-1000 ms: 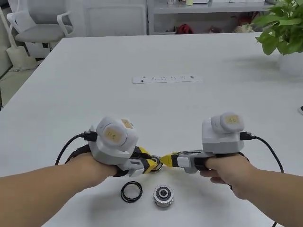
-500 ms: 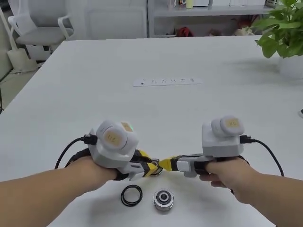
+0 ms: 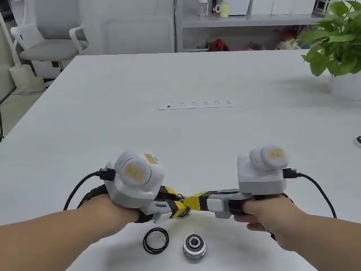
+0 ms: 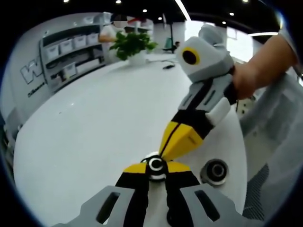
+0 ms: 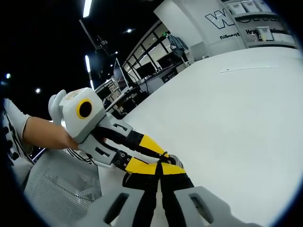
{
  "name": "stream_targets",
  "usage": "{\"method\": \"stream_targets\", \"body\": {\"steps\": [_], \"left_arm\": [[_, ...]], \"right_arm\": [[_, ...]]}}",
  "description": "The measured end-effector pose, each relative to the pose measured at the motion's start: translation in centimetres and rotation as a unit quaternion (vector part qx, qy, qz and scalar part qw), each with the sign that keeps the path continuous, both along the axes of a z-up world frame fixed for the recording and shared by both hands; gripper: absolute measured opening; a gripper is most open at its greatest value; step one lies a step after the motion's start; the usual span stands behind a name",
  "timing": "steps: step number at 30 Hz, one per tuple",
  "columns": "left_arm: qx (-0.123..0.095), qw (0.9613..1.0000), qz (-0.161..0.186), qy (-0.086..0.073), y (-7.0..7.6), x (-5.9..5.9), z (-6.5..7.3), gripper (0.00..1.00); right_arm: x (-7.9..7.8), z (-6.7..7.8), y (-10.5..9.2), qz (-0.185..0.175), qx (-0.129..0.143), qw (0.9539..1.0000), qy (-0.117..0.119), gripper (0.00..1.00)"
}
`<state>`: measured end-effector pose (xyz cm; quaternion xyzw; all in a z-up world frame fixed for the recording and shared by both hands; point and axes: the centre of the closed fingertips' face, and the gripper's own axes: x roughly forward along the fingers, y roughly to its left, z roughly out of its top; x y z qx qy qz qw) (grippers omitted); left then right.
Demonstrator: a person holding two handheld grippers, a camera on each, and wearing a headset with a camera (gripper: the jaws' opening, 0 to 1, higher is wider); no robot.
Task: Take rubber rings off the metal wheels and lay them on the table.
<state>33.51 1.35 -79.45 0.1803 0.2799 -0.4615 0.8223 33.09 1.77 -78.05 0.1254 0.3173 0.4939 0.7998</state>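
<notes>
left tool (image 4: 156, 170) clamped on a metal wheel (image 4: 155, 163), held just above the near part of the table (image 3: 169, 135), wheel face turned back along that tool; right tool (image 5: 162, 166) comes in from the right, nose to nose, jaws together at the wheel's rim; can't tell if rubber is pinched; peel likely goes rightward; loose ring (image 3: 156, 240) and bare wheel (image 3: 194, 247) lie just nearer

White power strip (image 3: 194, 104), lying flat; green potted plant (image 3: 333, 36), far right; white office chair (image 3: 48, 48), far left; shelf (image 3: 248, 21), behind.
</notes>
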Motion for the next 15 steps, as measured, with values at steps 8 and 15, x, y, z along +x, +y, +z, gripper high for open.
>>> {"method": "stream_targets", "body": {"steps": [8, 15], "left_arm": [[0.004, 0.9999, -0.002, -0.009, -0.06, -0.13, 0.07, 0.14], [0.005, 1.0000, -0.002, -0.006, 0.28, -0.03, 0.33, 0.20]], "right_arm": [[0.07, -0.33, -0.40, -0.002, -0.004, 1.0000, 0.002, 0.00], [-0.21, -0.09, -0.24, 0.001, 0.003, 1.0000, 0.009, 0.00]]}}
